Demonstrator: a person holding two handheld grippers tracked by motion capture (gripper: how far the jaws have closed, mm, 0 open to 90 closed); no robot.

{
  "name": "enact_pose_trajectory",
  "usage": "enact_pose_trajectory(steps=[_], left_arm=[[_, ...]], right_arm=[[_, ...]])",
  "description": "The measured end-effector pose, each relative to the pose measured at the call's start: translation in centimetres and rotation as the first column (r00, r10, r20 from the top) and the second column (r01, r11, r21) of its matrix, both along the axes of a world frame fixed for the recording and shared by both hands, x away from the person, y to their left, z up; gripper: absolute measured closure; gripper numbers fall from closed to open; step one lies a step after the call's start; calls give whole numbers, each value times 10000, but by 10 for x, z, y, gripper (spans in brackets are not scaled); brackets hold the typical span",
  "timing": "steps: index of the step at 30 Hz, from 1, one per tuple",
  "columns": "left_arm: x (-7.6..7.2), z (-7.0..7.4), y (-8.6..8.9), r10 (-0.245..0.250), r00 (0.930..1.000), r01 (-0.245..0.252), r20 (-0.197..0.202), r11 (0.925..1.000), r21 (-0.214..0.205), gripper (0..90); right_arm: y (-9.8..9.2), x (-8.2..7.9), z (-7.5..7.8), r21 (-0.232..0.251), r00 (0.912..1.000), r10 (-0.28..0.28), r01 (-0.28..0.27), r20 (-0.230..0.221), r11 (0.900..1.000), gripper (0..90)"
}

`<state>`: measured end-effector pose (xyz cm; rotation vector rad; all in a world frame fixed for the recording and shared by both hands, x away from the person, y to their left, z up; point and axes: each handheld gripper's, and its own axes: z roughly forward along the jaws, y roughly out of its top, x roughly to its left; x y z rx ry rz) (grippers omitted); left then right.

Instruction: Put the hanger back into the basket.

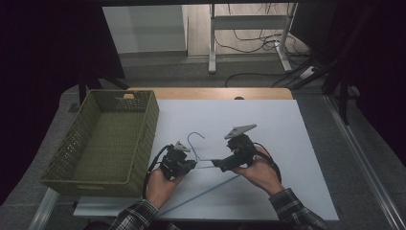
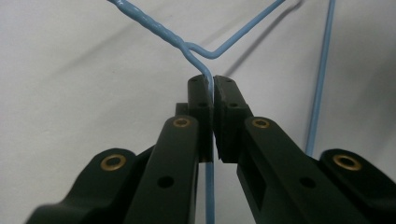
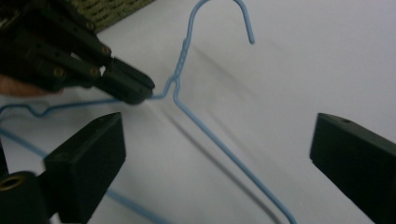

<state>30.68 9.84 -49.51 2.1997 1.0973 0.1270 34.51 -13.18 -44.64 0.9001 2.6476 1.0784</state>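
A light blue wire hanger [image 1: 197, 143] lies on the white table top, its hook pointing away from the person. My left gripper [image 1: 192, 164] is shut on the hanger's shoulder wire [image 2: 208, 81] just beside the twisted neck [image 2: 154, 26]. In the right gripper view that left gripper [image 3: 135, 88] pinches the wire left of the neck [image 3: 180, 60]. My right gripper [image 1: 216, 163] is open, its jaws set wide apart on either side of the hanger's other shoulder wire [image 3: 224, 149], a little above it and not touching.
A green woven basket [image 1: 143, 129] stands at the table's left, close to the left hand. A white sheet [image 1: 287, 143] covers the table, with bare room to the right. Cables and a table frame [image 1: 249, 21] lie on the floor beyond.
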Motion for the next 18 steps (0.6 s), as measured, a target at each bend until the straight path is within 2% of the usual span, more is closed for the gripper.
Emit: enact_pose_trajectory(steps=[2, 4, 11, 15, 18], left_arm=[[-1, 1, 0, -78, 10000, 78, 17, 10000, -6, 869], [-1, 2, 0, -95, 9999, 95, 62, 9999, -67, 869], [-3, 4, -1, -153, 9998, 155, 131, 9998, -132, 869], [-4, 4, -2, -265, 9995, 267, 150, 9996, -130, 869], [-5, 5, -3, -328, 9993, 330, 171, 9994, -142, 869]], right_arm=[[10, 4, -2, 19, 10000, 88, -88, -32, 10000, 104], [19, 8, -4, -65, 9998, 201, -200, 93, 9998, 188], [50, 19, -15, 27, 9984, 560, -561, 8, 9984, 445], [63, 25, -22, 199, 9978, 599, -594, -286, 9980, 554], [69, 29, -28, 81, 9981, 480, -477, -393, 9988, 630]])
